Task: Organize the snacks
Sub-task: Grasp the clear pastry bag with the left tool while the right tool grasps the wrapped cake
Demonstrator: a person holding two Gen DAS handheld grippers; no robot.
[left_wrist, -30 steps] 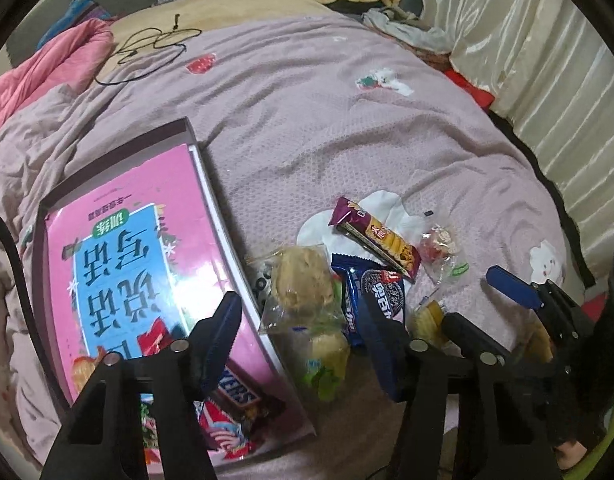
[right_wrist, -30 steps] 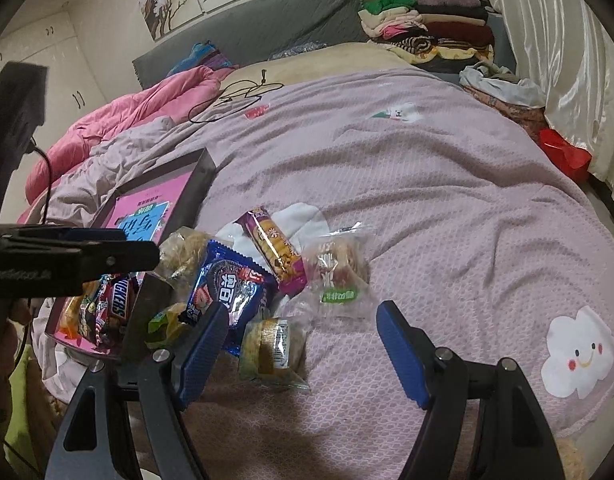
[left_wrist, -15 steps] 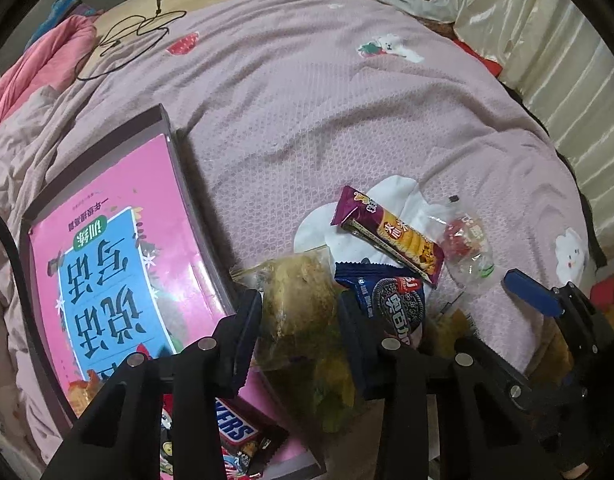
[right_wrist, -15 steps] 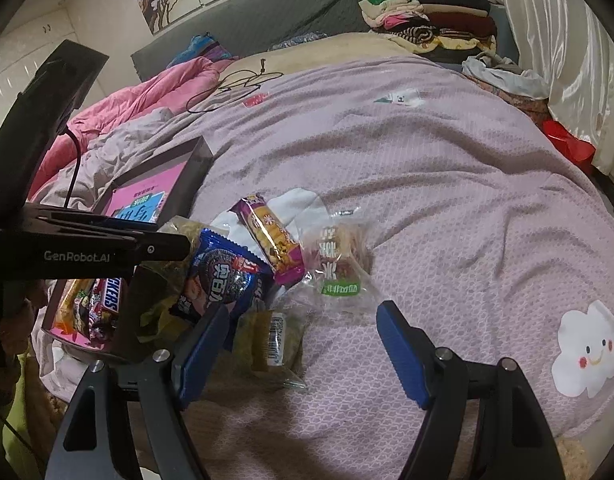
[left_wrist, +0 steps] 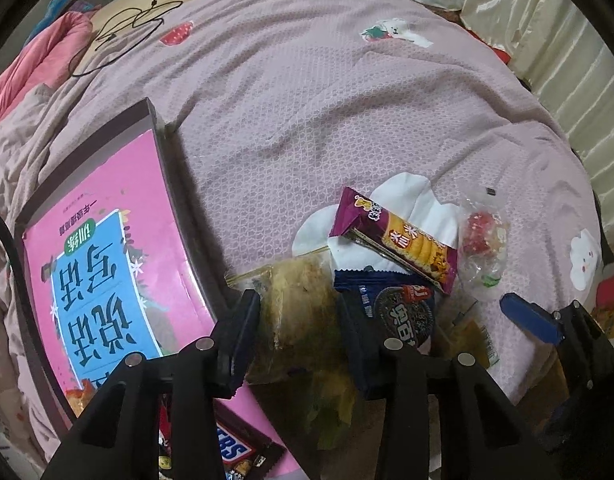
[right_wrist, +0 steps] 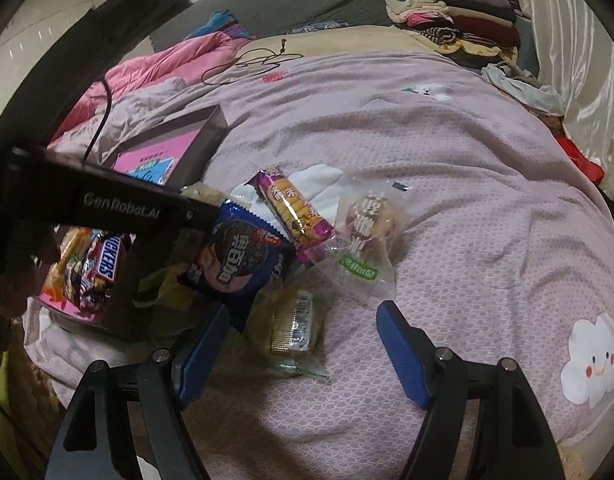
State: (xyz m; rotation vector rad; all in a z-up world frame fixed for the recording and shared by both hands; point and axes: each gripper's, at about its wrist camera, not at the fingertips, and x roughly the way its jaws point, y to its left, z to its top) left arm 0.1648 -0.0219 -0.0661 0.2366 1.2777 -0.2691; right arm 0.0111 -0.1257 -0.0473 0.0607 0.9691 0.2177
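Loose snacks lie on the purple bedspread beside a dark box (left_wrist: 175, 208) lined in pink. My left gripper (left_wrist: 301, 320) points down at the box's right wall, and a clear bag with a yellow-brown pastry (left_wrist: 295, 300) sits between its pads. The jaws are opening slightly, pads still against the bag. A blue cookie pack (left_wrist: 399, 312) touches its right finger. My right gripper (right_wrist: 301, 316) hangs open over a small wrapped cake (right_wrist: 293, 324). A purple cracker bar (right_wrist: 295, 208) and a clear bag with a red-white sweet (right_wrist: 367, 220) lie just beyond.
A Snickers bar (right_wrist: 107, 260) and other wrapped sweets lie in the box's near end. A black cable (left_wrist: 127, 32) and a pink quilt (right_wrist: 167, 60) lie at the far left. Folded clothes (right_wrist: 459, 24) are stacked at the back, and a pale curtain (left_wrist: 567, 60) hangs on the right.
My left gripper has come down and forward onto the pastry bag, and its jaws have narrowed round it. The right gripper has stayed open over the wrapped cake.
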